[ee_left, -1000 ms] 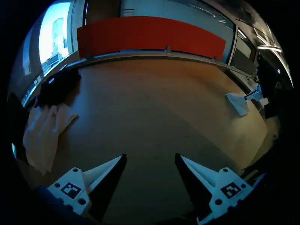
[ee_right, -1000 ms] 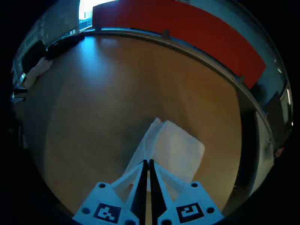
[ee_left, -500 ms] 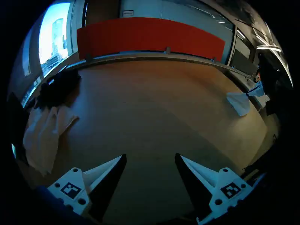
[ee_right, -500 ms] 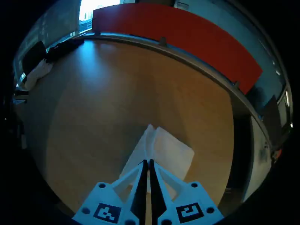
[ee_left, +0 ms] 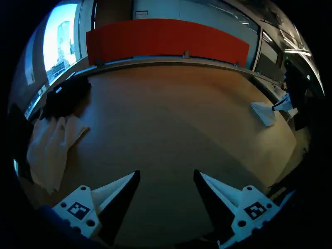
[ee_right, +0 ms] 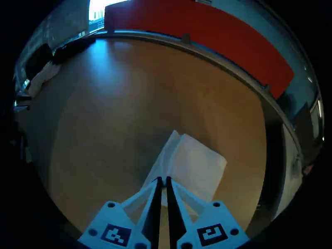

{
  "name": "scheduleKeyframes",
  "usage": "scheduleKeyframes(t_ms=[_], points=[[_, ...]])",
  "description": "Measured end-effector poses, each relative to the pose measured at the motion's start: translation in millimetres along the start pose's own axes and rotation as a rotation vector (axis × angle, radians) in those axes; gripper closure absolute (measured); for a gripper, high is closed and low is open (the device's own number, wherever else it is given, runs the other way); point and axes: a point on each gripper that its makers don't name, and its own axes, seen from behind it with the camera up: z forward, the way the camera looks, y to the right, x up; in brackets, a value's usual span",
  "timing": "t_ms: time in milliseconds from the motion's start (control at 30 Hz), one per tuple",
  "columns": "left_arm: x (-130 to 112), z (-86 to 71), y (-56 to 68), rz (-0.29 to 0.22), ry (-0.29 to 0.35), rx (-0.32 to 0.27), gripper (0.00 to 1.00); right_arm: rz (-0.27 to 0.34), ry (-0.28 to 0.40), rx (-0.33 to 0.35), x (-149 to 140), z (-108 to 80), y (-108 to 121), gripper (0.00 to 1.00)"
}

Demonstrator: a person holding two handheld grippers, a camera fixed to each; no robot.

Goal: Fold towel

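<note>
Left gripper [ee_left: 166,172] hovers low over the wooden table [ee_left: 166,124], fingers spread wide. Right gripper [ee_right: 163,180] pinches the near edge of the folded white towel [ee_right: 193,164] at the table's right side. Far left, a crumpled cloth [ee_left: 50,145] — beyond it, a red panel [ee_left: 166,37].

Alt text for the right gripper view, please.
The right claw is shut on the near edge of a folded white towel lying on a wooden table. A red panel runs along its far edge; a pale cloth lies far off at left.
</note>
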Motion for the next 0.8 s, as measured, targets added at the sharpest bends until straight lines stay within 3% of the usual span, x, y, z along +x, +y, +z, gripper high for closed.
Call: scheduleKeyframes(t_ms=[33,233,367,800], points=[[-0.2,0.0,-0.2,-0.001,0.0,0.0,0.04,0.0,-0.001,0.003,-0.5,-0.2,-1.3,0.85],[0.1,0.1,-0.6,-0.004,0.002,0.001,0.05,0.002,0.002,-0.008,-1.1,-2.4,1.9,0.39],[0.5,0.2,0.1,-0.003,0.004,0.0,0.04,0.011,0.008,-0.021,0.2,-2.7,5.9,0.23],[1.7,1.6,1.5,-0.011,0.01,0.001,0.04,0.042,0.038,-0.04,8.9,1.7,6.1,0.11]])
